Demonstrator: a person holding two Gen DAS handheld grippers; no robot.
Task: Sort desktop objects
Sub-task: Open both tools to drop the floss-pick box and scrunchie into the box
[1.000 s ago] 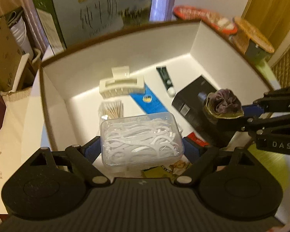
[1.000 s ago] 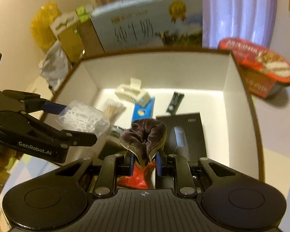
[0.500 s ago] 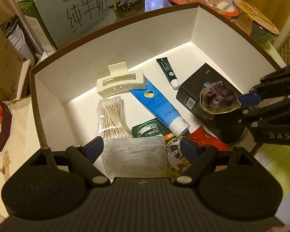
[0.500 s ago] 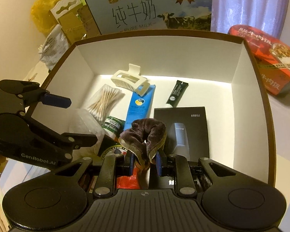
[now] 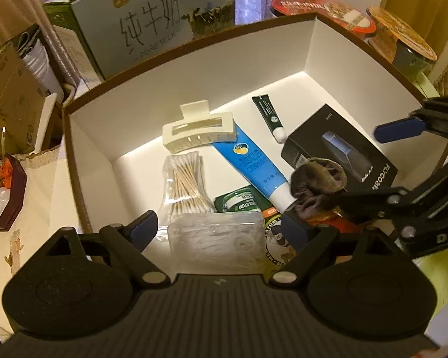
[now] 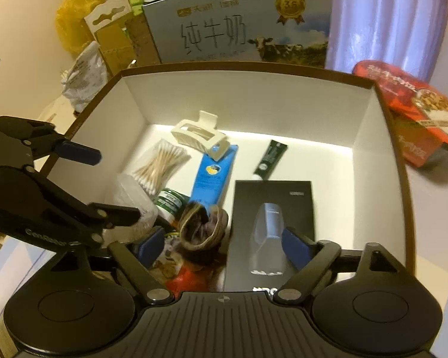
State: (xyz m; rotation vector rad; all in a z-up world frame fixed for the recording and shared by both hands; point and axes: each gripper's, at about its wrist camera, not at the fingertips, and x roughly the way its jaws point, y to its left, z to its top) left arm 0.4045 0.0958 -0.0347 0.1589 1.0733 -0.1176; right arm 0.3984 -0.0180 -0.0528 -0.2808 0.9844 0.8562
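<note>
A white-walled box (image 5: 194, 68) (image 6: 254, 101) holds the sorted items. A clear case of floss picks (image 5: 215, 244) lies in the box's near left part, between the open fingers of my left gripper (image 5: 221, 228). A brown-purple scrunchie (image 6: 203, 229) (image 5: 316, 185) lies loose on items near the black product box (image 6: 271, 223), between the open fingers of my right gripper (image 6: 224, 246). Both grippers hover over the box's near edge.
The box also holds a cream hair claw (image 5: 198, 132), a blue tube (image 5: 254, 167), a small dark tube (image 5: 268, 116), cotton swabs (image 5: 185, 185) and a green tin (image 5: 239, 204). A milk carton (image 6: 239, 29) stands behind; instant-food bowls (image 6: 415, 110) sit right.
Both grippers opened. The floss case dropped from my left gripper into the box, and the scrunchie dropped from my right gripper beside the black product box.
</note>
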